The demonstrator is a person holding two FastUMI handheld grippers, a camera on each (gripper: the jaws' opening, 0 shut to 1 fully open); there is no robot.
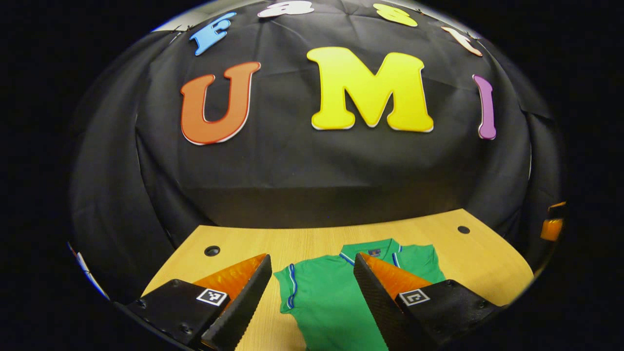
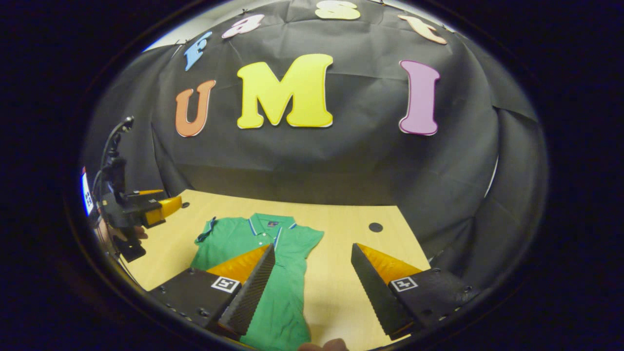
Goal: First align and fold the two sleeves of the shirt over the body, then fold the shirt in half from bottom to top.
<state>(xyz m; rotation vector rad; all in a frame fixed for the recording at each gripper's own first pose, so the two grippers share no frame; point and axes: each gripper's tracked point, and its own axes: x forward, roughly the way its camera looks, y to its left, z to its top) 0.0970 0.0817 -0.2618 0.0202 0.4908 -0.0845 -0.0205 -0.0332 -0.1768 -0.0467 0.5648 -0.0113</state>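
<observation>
Wooden bench (image 1: pixel 477 263) under everything, black cloth wall behind, and both tools are hanging above the near edge with nothing in them. Nearest in the left gripper view, the left tool (image 1: pixel 312 297) has its fingers spread wide, and the green shirt (image 1: pixel 331 297) sits right in the gap, slightly to the right of centre. In the right gripper view the right tool (image 2: pixel 312 287) is spread wide too, but there the shirt (image 2: pixel 273 263) lies off to its left, partly behind the left finger, with bare wood ahead. Shirt's flat, long axis running near to far, hem toward us, collar (image 2: pixel 270 223) at the far end, both short sleeves still sticking out sideways. So I'd guess each tool takes the sleeve on its own side: left sleeve (image 1: pixel 288 285) is near the left tool, right sleeve (image 2: pixel 312 239) for the other. The left tool also shows farther off at the left of the right gripper view (image 2: pixel 168 207).
</observation>
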